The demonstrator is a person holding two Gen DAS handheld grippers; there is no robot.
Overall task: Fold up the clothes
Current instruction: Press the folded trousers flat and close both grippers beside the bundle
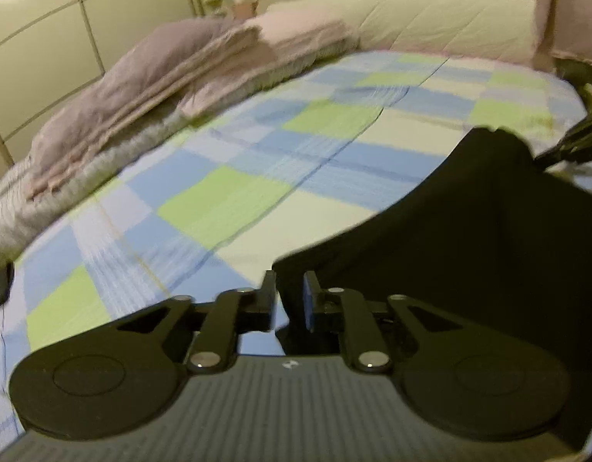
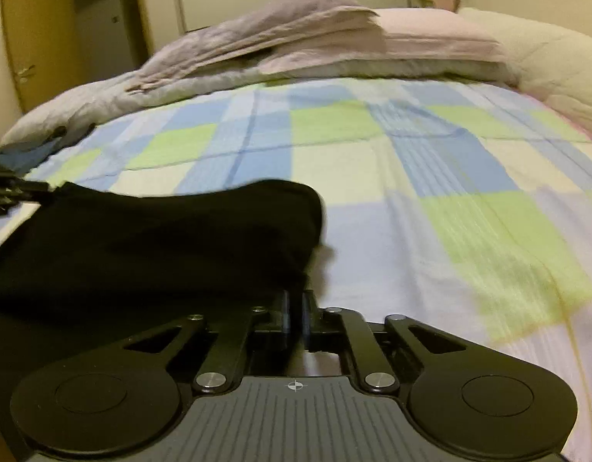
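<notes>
A black garment (image 1: pixel 469 223) lies spread across the near part of a bed with a checked blue, green and white sheet (image 1: pixel 218 200). My left gripper (image 1: pixel 290 285) has a corner of the garment filling the narrow gap between its fingers. In the right wrist view the same black garment (image 2: pixel 161 231) stretches away to the left. My right gripper (image 2: pixel 294 300) is pinched on its near right edge, with the jaws almost together. Each gripper shows in the other's view: the right gripper (image 1: pixel 577 142) at the garment's far corner, the left gripper (image 2: pixel 10 192) at the left edge.
A pile of folded lilac and pink bedding (image 2: pixel 296 34) lies along the far side of the bed, beside a rolled white duvet (image 1: pixel 430 19). A dark blue cloth (image 2: pixel 22 158) sits at the bed's left edge. Wardrobe doors (image 1: pixel 45 38) and a room door (image 2: pixel 37 38) stand behind.
</notes>
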